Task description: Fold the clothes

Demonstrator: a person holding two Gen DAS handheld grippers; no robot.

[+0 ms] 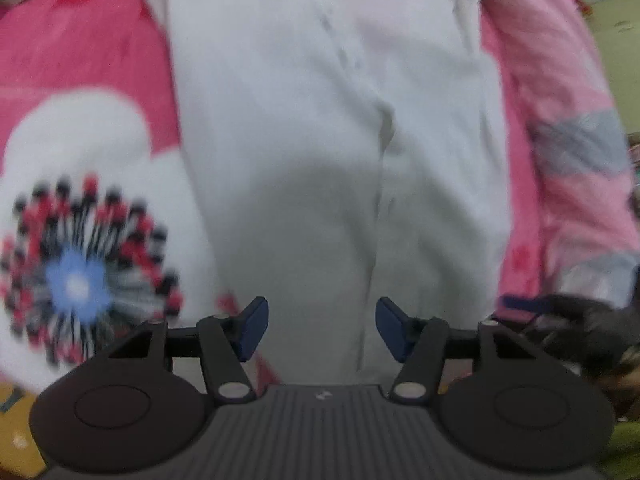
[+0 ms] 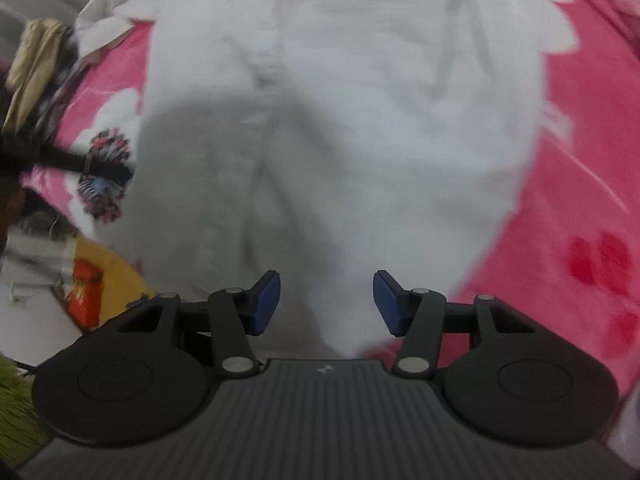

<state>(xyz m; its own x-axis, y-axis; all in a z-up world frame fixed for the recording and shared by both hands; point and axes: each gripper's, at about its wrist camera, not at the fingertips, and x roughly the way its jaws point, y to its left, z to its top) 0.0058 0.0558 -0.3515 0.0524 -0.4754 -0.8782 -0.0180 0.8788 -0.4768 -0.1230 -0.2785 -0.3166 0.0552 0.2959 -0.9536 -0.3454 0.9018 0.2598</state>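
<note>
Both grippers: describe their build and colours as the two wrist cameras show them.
The left gripper and right gripper look alike. Each has two blue fingertip pads on black linkage arms with silver pivot pins. These sit on two round black discs either side of a grey ribbed body with a small white logo. No cables or sleeves show.

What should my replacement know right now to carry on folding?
Left tongs: open, empty, above the white garment.
Right tongs: open, empty, also over the white garment.
The garment lies lengthwise on the pink flowered bedcover, with a seam or placket running down it; views are blurred.
Done: garment laid out; how far it is folded I cannot tell.
Left: grip an edge and fold.
</note>
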